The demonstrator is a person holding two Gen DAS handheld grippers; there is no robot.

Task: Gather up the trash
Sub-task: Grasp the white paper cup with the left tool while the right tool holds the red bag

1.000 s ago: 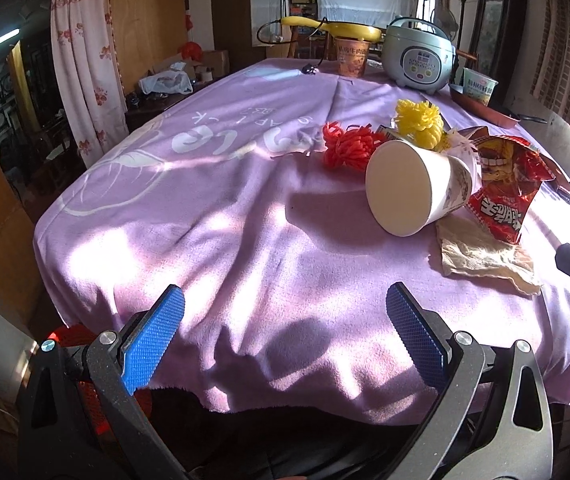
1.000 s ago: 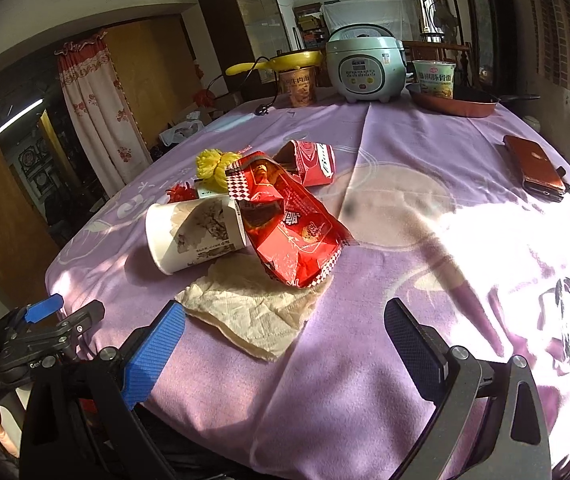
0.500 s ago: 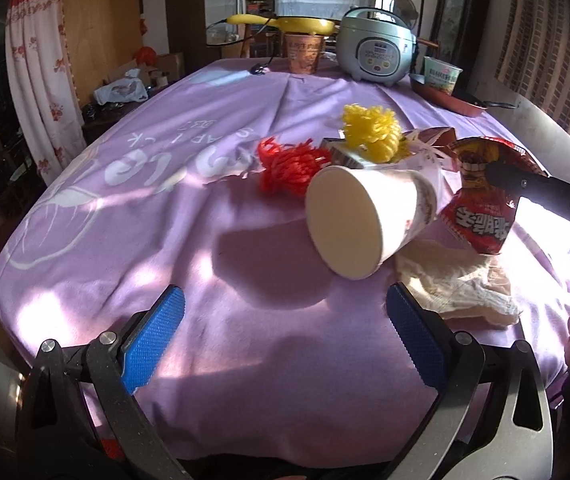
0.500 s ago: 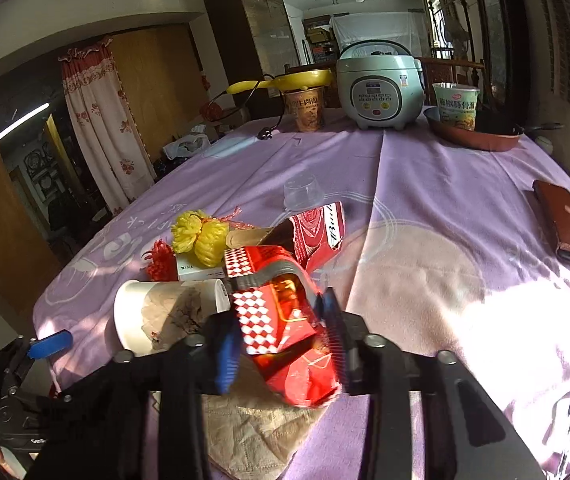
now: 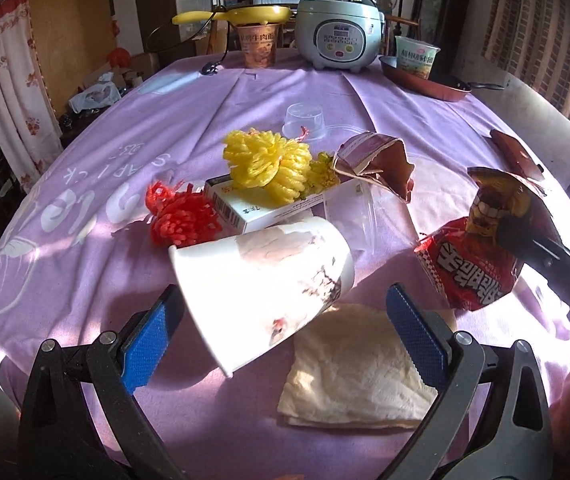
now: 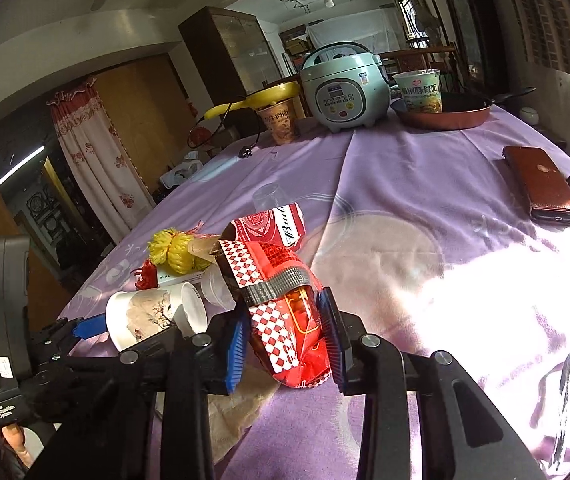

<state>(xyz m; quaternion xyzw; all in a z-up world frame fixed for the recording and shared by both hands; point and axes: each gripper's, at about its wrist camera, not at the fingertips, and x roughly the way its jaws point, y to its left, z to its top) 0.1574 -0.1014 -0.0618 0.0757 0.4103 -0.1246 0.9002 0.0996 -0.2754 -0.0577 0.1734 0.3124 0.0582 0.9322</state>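
A white paper cup (image 5: 265, 280) lies on its side on the purple tablecloth (image 5: 85, 280). My left gripper (image 5: 281, 332) is open, its blue fingers on either side of the cup's base. A crumpled napkin (image 5: 353, 364) lies just right of the cup. My right gripper (image 6: 285, 340) is shut on a red snack bag (image 6: 285, 320) and holds it off the cloth; the bag also shows in the left wrist view (image 5: 473, 264). Behind lie red mesh (image 5: 181, 216), yellow mesh (image 5: 273, 164), a small white box (image 5: 269, 208) and a torn red cup (image 6: 277, 228).
At the far end stand a rice cooker (image 5: 339, 28), two noodle cups (image 5: 259, 46), a red pan (image 5: 425, 80) and a clear plastic cup (image 5: 305, 120). A brown phone wallet (image 6: 541, 184) lies at the right. The table's near edge drops off below my grippers.
My left gripper has moved forward and now straddles the paper cup. My right gripper has closed on the red snack bag and lifted it.
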